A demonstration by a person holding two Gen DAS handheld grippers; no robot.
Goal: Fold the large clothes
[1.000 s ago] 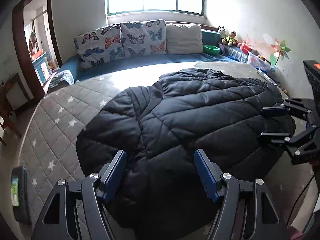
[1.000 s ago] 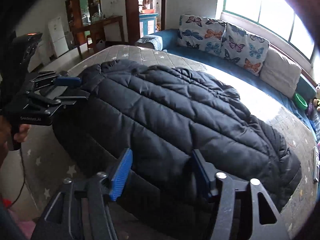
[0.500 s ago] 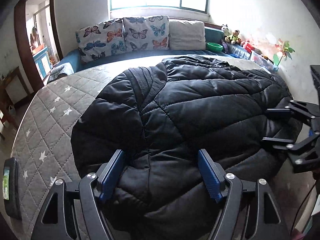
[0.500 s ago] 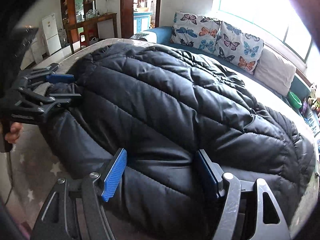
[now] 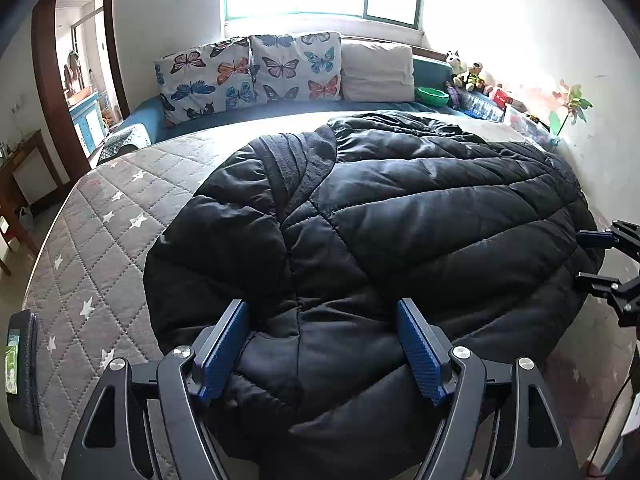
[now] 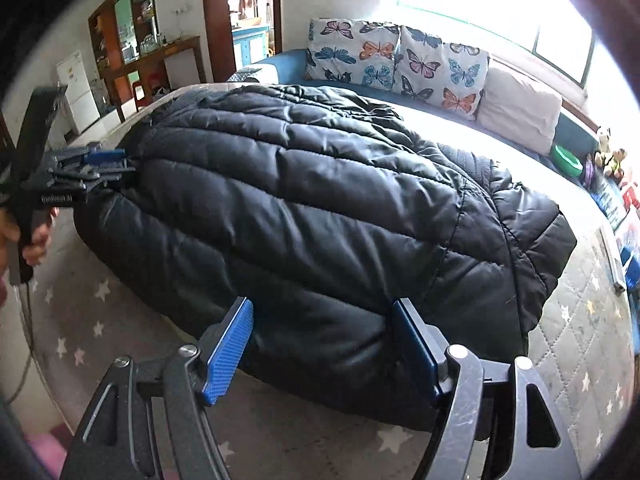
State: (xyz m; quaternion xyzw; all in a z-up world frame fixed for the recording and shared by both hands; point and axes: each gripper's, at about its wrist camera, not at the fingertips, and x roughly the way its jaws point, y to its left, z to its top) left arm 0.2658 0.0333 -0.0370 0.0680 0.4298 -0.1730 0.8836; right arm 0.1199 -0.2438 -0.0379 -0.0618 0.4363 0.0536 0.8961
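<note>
Black puffer jacket (image 5: 400,240), spread on quilted mattress (image 5: 100,240); left gripper (image 5: 320,344) and right gripper (image 6: 322,346), jaws spread, straddling near hem: slick padding likely slips from shallow pinch.

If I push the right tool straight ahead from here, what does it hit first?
The black puffer jacket: its near edge already sits between the open fingers of the right tool. It would likely press straight into the padding, though contact depth is unclear.

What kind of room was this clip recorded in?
Most likely a lived-in home bedroom: a grey star-quilted mattress with a black puffer coat spread on it, butterfly-print cushions beneath a window, and stuffed toys beside them.
</note>
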